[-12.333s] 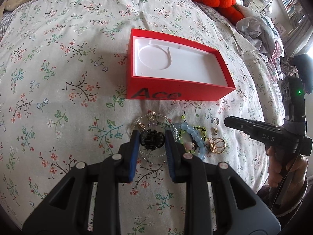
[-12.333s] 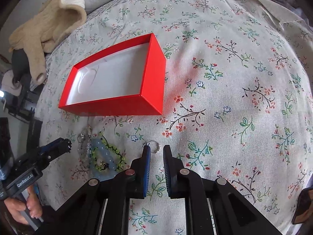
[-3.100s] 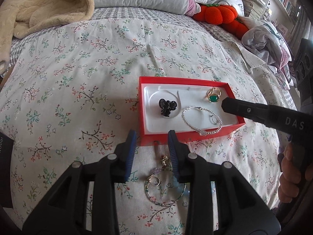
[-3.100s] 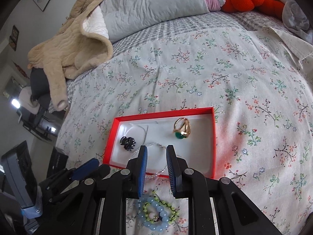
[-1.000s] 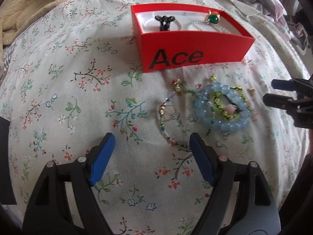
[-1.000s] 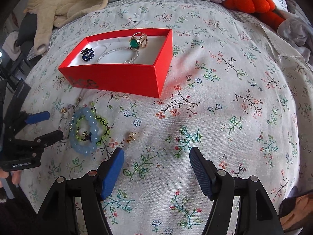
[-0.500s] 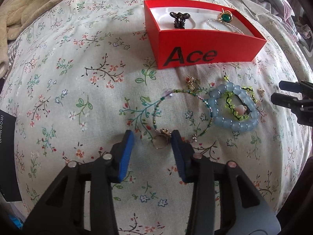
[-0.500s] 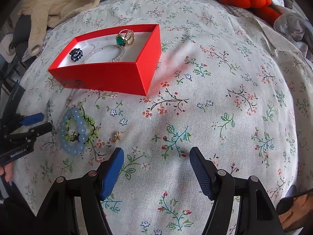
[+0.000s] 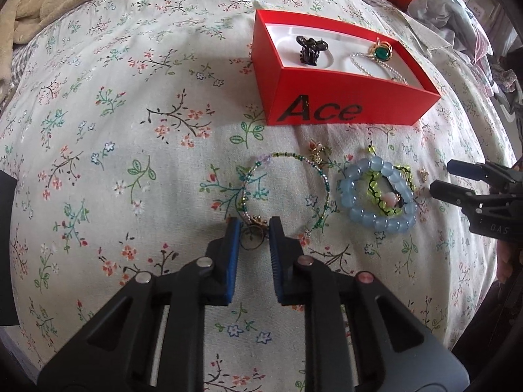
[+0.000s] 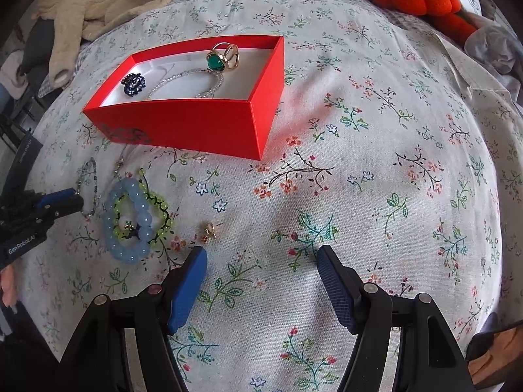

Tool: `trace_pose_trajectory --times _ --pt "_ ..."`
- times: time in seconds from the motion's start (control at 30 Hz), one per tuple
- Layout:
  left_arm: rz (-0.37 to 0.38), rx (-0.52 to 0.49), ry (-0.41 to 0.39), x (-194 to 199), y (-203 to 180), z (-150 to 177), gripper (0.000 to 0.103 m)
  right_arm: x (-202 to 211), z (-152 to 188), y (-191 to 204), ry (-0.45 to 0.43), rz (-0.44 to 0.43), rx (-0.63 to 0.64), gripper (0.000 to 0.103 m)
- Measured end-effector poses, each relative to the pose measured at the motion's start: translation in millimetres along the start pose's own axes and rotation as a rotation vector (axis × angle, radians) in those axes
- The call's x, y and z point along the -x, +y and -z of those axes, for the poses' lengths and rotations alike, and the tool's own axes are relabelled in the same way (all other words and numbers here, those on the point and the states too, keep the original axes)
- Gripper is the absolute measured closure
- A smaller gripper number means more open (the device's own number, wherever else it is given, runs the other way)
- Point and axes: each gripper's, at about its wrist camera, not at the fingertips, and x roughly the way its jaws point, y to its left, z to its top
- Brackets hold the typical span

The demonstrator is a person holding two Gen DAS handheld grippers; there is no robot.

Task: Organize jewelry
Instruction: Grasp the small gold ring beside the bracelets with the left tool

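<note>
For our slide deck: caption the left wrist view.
Left gripper closes around a ring beside the bracelets, below the red box.

The left hand-held gripper (image 9: 253, 228) is covering part of a small ring (image 9: 252, 241), and the earring (image 10: 208, 230) is showing too small for detail.

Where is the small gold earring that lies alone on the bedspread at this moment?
In the right wrist view the gold earring lies on the bedspread, right of the blue bead bracelet, ahead of the open right gripper.
</note>
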Motion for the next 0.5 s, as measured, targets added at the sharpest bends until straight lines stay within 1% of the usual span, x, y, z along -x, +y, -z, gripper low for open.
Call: trace_pose_trajectory --times 0.17,0.37,0.5 --pt "0.058 0.019 -0.017 6 2 1 0.083 0 0 0 -0.001 -0.001 -0.001 0.032" --pt "0.097 0.032 -0.048 17 2 1 0.083 5 0 -2 -0.012 -0.008 -0.007 0.032" --pt "0.1 0.049 -0.056 19 5 -2 0.083 7 0 -4 -0.016 -0.012 -0.012 0.032"
